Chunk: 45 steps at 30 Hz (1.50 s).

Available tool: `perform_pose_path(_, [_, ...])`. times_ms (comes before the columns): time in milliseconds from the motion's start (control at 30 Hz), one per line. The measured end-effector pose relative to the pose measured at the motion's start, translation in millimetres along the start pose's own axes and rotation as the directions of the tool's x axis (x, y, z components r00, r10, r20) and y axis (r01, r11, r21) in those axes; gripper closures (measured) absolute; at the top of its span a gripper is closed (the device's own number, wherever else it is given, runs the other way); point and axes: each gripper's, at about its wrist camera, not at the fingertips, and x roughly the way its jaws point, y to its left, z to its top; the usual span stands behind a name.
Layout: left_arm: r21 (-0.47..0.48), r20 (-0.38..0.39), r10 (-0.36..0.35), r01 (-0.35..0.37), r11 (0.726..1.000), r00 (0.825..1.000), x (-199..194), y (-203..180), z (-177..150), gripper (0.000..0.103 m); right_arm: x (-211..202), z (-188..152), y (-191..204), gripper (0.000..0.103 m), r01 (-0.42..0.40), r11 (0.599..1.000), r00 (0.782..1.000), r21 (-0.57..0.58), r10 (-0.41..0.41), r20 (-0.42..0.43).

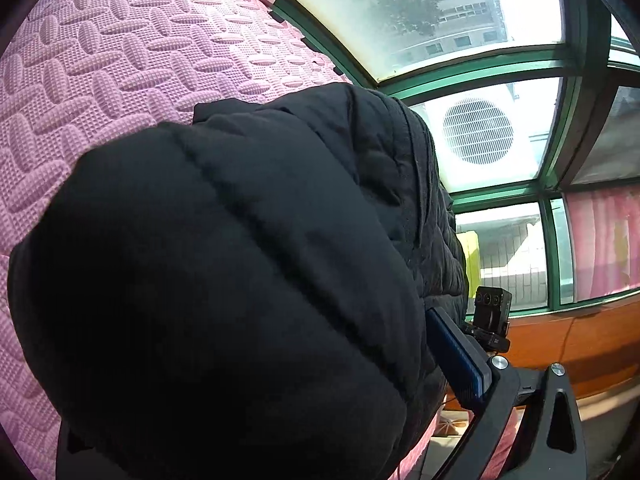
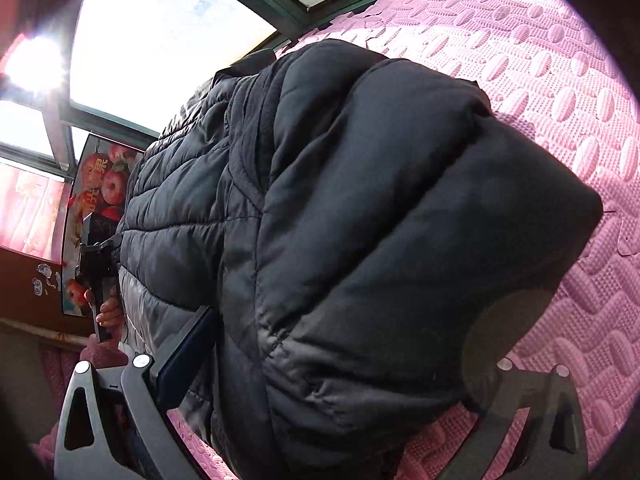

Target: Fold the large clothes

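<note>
**Left wrist view: jacket lifted between both claws**

Left gripper is clenching a thick fold of the black puffer jacket, which is bulging ahead of its fingers. Right gripper is pinching the same jacket. Beyond both, the pink foam mat is waiting; judging by that, lowering evenly with edges aligned is best.

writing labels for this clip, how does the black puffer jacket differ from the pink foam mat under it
The black puffer jacket is dark, puffy and bunched, with stitched quilt lines; the pink foam mat is pale, flat and stamped with oval ridges. The jacket is lifted by the grippers; the mat lies spread out as jigsaw tiles.
</note>
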Motion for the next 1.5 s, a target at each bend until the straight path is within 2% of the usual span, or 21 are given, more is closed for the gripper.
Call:
perform_pose_path(133, [0.012,-0.028,0.027,-0.026,1.000,0.999,-0.4,1.8,1.4,0.000,-0.4,1.2,-1.3,0.000,0.004,1.000,1.000,-0.001,-0.004,-0.003])
perform_pose_path(300, [0.027,-0.031,0.013,-0.012,1.000,0.999,-2.3,5.7,-1.4,0.000,-5.9,2.3,-4.7,0.000,0.034,0.999,0.999,0.006,-0.034,-0.014])
perform_pose_path(467, [0.032,-0.035,0.020,-0.019,0.999,0.999,-0.1,4.2,-1.6,0.000,-4.2,5.9,-6.3,0.000,0.031,0.999,0.999,-0.013,-0.031,-0.033])
perform_pose_path(600, [0.036,-0.037,-0.011,0.012,0.999,0.999,4.9,2.6,-2.0,0.000,-0.8,11.2,-3.6,0.000,0.027,0.999,0.999,-0.025,-0.028,-0.044])
perform_pose_path(767, [0.014,-0.031,-0.074,0.075,0.997,0.997,7.2,3.9,-5.3,0.000,1.0,14.3,-3.7,0.000,-0.012,1.000,1.000,-0.013,0.012,-0.027])
perform_pose_path(967, [-0.006,-0.035,-0.082,0.082,0.997,0.996,3.4,13.1,-3.3,0.000,-5.4,13.4,-18.4,0.000,-0.108,0.993,0.994,0.041,0.108,-0.006])
perform_pose_path(1100, [0.007,-0.052,-0.067,0.068,0.998,0.996,3.7,11.3,-2.1,0.000,-9.0,13.6,-9.5,0.000,0.004,1.000,0.998,-0.001,-0.005,-0.060])
perform_pose_path(1167, [0.013,-0.056,-0.063,0.064,0.998,0.996,4.0,10.1,-2.3,0.000,-10.0,14.1,-9.4,0.000,0.024,1.000,0.996,-0.003,-0.024,-0.083])
perform_pose_path(1500, [0.037,-0.081,-0.035,0.038,0.999,0.996,10.1,3.4,-0.9,0.000,5.7,19.8,-1.7,0.000,-0.028,0.999,0.994,-0.029,0.025,-0.103])
